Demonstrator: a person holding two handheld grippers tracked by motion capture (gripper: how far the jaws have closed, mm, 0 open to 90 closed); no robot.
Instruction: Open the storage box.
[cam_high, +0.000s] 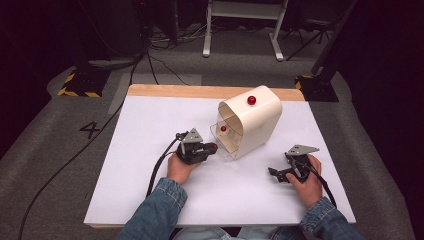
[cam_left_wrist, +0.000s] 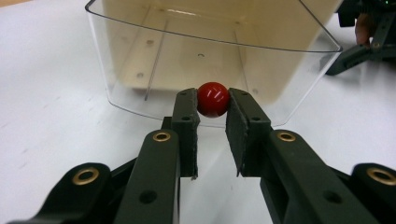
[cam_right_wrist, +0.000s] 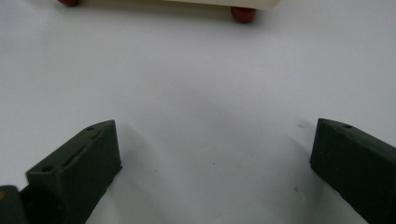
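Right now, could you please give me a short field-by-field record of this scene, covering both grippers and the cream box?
surface: white table
cream box: curved cream housing with a red knob on top
drawer: clear drawer pulled out at the front
left gripper: shut on the drawer's red knob
right gripper: open, above bare table, apart from the box
feet: red, under the housing

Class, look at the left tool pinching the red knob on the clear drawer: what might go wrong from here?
1. The left tool grips the round red knob only at its tips, so it may slip off.
2. Pulling the clear drawer could drag the cream cabinet across the table, since the open right tool isn't steadying it.
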